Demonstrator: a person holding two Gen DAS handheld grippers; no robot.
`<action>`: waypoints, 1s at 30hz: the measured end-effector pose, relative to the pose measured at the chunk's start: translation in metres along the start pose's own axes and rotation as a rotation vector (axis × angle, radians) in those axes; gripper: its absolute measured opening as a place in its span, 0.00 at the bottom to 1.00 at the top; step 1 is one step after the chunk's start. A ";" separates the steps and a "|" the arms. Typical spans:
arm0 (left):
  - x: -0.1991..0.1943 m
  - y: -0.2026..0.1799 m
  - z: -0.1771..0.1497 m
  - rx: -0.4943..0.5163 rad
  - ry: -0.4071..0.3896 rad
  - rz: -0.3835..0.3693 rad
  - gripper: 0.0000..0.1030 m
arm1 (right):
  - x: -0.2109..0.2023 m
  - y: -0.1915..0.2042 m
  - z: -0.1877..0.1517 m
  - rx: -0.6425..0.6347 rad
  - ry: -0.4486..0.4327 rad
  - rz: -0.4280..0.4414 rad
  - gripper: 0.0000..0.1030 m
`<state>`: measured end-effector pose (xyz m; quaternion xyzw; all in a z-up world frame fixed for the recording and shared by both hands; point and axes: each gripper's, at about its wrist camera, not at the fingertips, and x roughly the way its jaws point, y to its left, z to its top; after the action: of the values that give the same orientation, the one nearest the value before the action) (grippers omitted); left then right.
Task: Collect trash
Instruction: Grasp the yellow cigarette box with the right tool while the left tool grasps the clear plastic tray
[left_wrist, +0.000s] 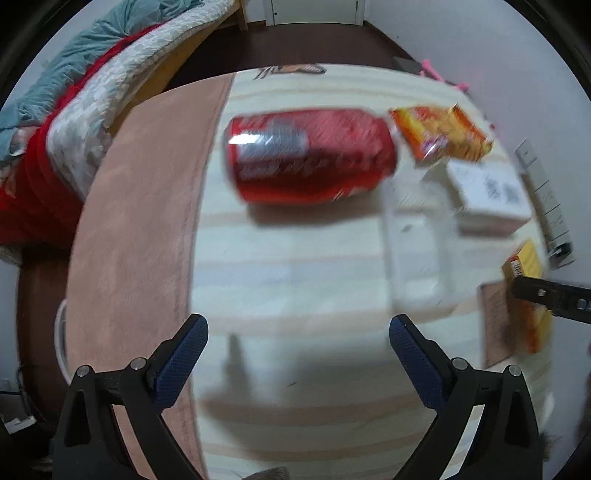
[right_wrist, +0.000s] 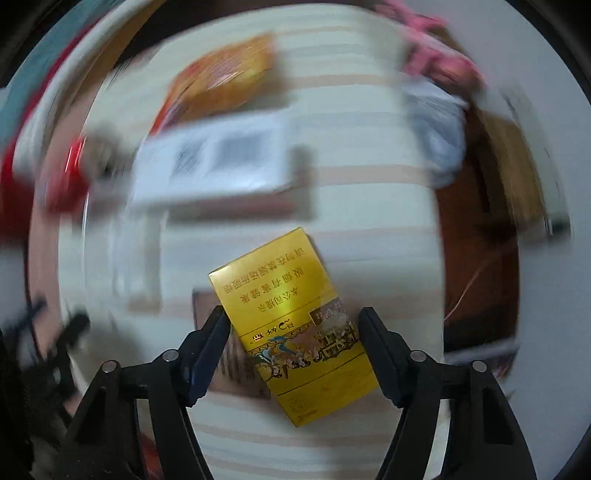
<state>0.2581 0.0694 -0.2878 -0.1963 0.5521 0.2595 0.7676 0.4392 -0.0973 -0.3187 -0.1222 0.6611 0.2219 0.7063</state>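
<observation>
A red soda can (left_wrist: 310, 155) lies on its side on the striped tabletop (left_wrist: 295, 266), ahead of my open, empty left gripper (left_wrist: 298, 332). An orange snack wrapper (left_wrist: 441, 133) and a white box with printed codes (left_wrist: 487, 192) lie to the can's right. In the right wrist view, my right gripper (right_wrist: 293, 325) is shut on a yellow cigarette box (right_wrist: 291, 325), its fingers pressing both long sides, above the table. The same box (left_wrist: 524, 262) and a right finger (left_wrist: 550, 299) show at the left view's right edge. The white box (right_wrist: 218, 162) and wrapper (right_wrist: 225, 74) lie blurred beyond.
A pink cloth (left_wrist: 147, 229) covers the table's left part. A bed with red and teal bedding (left_wrist: 74, 110) stands at left. A clear plastic piece (left_wrist: 413, 254) lies mid-table. A brown carton with a grey bag (right_wrist: 439, 136) sits at right. A power strip (left_wrist: 546, 199) lies along the wall.
</observation>
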 end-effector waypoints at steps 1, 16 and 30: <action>-0.001 -0.003 0.005 -0.004 0.003 -0.015 0.98 | -0.002 -0.008 0.001 0.049 -0.012 0.006 0.70; 0.040 -0.074 0.047 0.113 0.127 -0.105 0.68 | -0.003 -0.017 -0.002 -0.053 -0.011 -0.013 0.79; 0.032 -0.066 0.034 0.144 0.050 -0.063 0.52 | 0.006 0.013 -0.013 -0.158 -0.064 -0.130 0.64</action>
<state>0.3321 0.0427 -0.3068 -0.1641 0.5819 0.1898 0.7736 0.4222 -0.0909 -0.3247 -0.2128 0.6095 0.2309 0.7280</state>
